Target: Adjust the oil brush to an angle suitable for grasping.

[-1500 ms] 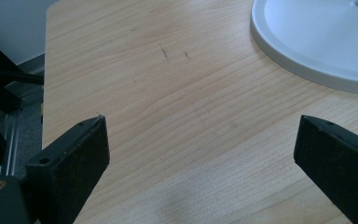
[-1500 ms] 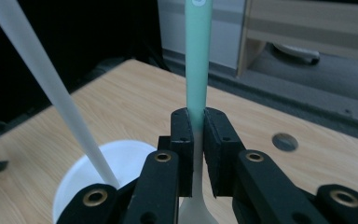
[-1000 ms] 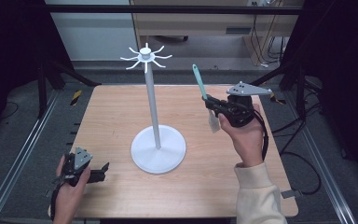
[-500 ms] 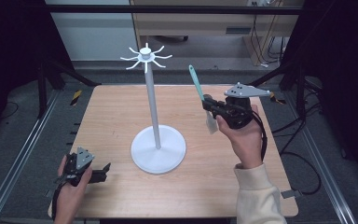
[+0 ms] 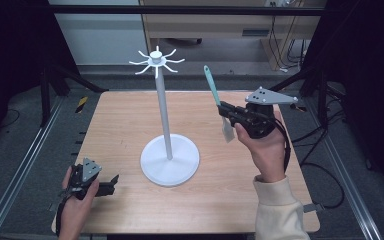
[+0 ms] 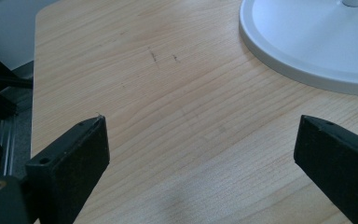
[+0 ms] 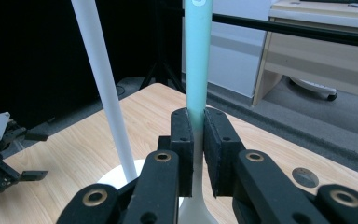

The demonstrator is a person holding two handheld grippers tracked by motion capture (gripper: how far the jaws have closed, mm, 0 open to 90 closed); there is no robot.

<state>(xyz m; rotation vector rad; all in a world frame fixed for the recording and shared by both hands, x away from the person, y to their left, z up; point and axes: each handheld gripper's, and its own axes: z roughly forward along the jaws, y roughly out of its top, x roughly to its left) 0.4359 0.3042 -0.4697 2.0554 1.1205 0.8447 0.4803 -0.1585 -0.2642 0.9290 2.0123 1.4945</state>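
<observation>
Nothing much has moved since before. Low on the tabletop (image 5: 130,115), the left claw (image 5: 111,184) rests wide open. Mid-table stands the white hook stand (image 5: 169,160). Right of it, the right claw (image 5: 226,111) squeezes a green spatula (image 5: 211,84), handle pointing up.

The right tool (image 5: 226,111) grips a teal-handled spatula (image 5: 211,85), apparently, at three o'clock of the white hook stand (image 5: 169,159); the left tool (image 5: 111,183) rests on the bench (image 5: 120,125) at eight.

The spatula (image 7: 198,56) runs past the right gripper view's top edge.
</observation>
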